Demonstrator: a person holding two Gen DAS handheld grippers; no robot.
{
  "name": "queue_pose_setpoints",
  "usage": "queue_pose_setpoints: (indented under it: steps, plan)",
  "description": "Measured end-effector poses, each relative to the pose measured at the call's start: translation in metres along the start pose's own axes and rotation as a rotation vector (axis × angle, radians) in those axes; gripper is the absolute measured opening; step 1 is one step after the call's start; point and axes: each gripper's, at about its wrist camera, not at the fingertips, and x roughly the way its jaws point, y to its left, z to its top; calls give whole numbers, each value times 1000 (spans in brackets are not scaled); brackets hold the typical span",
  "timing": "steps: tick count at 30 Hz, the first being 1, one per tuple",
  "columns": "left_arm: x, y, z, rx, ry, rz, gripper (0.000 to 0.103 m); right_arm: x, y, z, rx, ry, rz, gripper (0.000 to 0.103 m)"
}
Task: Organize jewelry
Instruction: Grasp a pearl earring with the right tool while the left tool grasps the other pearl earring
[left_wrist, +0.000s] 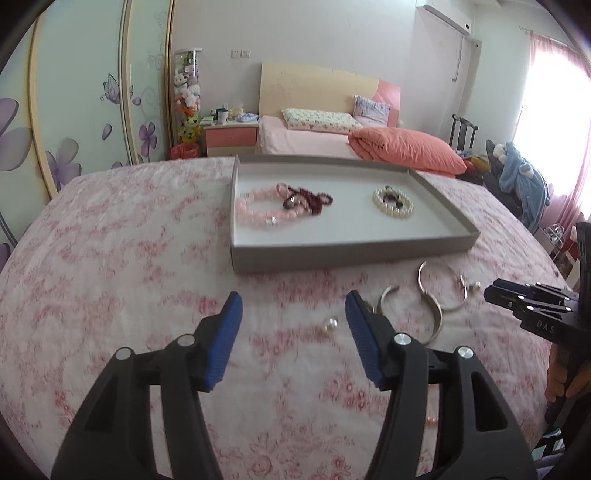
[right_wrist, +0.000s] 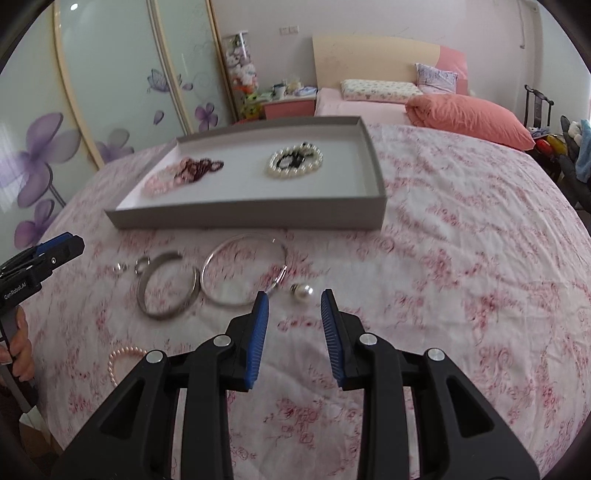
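A grey tray (left_wrist: 332, 254) (right_wrist: 243, 218) lies on the floral cloth. It holds a pink bead bracelet (left_wrist: 258, 212) (right_wrist: 159, 182), dark red beads (left_wrist: 314, 201) (right_wrist: 201, 168) and a white pearl bracelet (left_wrist: 393, 203) (right_wrist: 295, 160). In front of the tray lie a wide silver bangle (right_wrist: 168, 286) (left_wrist: 434, 317), a thin silver bangle (right_wrist: 243, 273) (left_wrist: 443, 284), small rings (right_wrist: 142, 264), a pearl earring (right_wrist: 303, 291) (left_wrist: 330, 325) and a small pink pearl bracelet (right_wrist: 122, 356). My left gripper (left_wrist: 293, 306) is open and empty. My right gripper (right_wrist: 293, 304) is open just behind the pearl earring.
The cloth-covered surface (left_wrist: 110, 277) drops off at the near and side edges. Behind it stand a bed with an orange duvet (left_wrist: 402, 147), a nightstand (left_wrist: 229, 138) and floral wardrobe doors (right_wrist: 92, 92). A chair with clothes (left_wrist: 517, 173) is at the right.
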Motion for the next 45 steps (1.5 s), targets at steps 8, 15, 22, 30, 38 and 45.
queue_pose_setpoints:
  steps: [8, 15, 22, 30, 38, 45]
  plan:
    - [10, -5, -8, 10, 34, 7, 58, 18, 2, 2, -4, 46, -41, 31]
    - [14, -7, -11, 29, 43, 18, 61, 23, 2, 7, -17, 42, -84, 14]
    - [19, -13, -12, 57, 64, 25, 61, 23, -26, 14, 80, 30, -167, 14]
    - [35, -27, -11, 103, 115, 51, 58, 23, -32, 15, 108, 27, -180, 14]
    - [50, -32, -9, 98, 160, 70, 41, 23, -33, 14, 110, 27, -179, 15]
    - [55, -40, -6, 106, 160, 76, 20, 24, -33, 14, 112, 27, -176, 15]
